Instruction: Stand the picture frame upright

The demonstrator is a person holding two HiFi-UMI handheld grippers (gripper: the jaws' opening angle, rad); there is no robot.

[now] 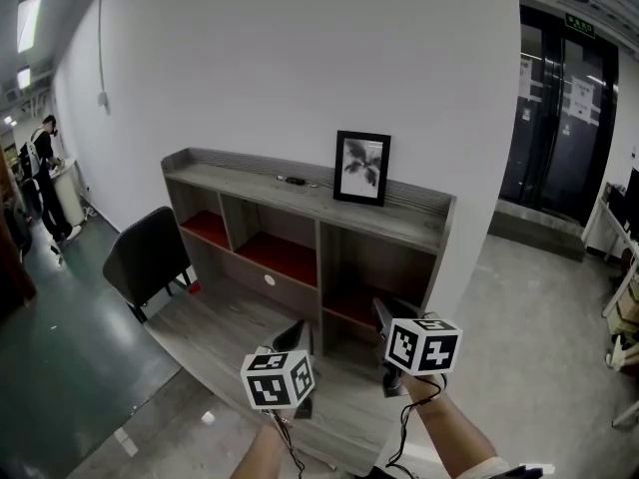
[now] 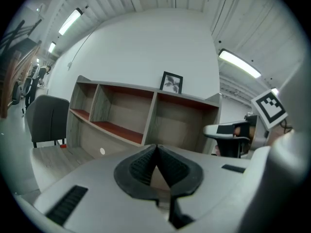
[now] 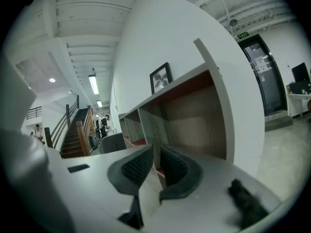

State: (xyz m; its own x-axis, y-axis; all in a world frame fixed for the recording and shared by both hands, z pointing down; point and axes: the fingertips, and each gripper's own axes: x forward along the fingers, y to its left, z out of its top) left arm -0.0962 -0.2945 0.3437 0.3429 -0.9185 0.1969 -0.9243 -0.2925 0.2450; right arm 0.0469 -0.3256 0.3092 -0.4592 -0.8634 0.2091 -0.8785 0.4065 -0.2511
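Note:
A black picture frame [image 1: 361, 168] with a grey plant print stands upright on top of the wooden shelf unit [image 1: 409, 230], leaning back near the wall. The left gripper view shows the picture frame [image 2: 171, 83] on the shelf top, and the right gripper view shows the picture frame [image 3: 160, 78] from the side. Both grippers hang low in front of the unit, well away from it. My left gripper [image 1: 295, 335] [image 2: 155, 147] is shut and empty. My right gripper [image 1: 382, 313] [image 3: 153, 148] has only a thin slit between its pads, nothing in it.
A small dark object [image 1: 293, 180] lies on the shelf top, left of the frame. A black chair [image 1: 150, 257] stands at the unit's left end. The unit rests on a low wooden platform [image 1: 220, 332]. A person [image 1: 45, 158] stands far left. Dark glass doors [image 1: 559, 118] are at the right.

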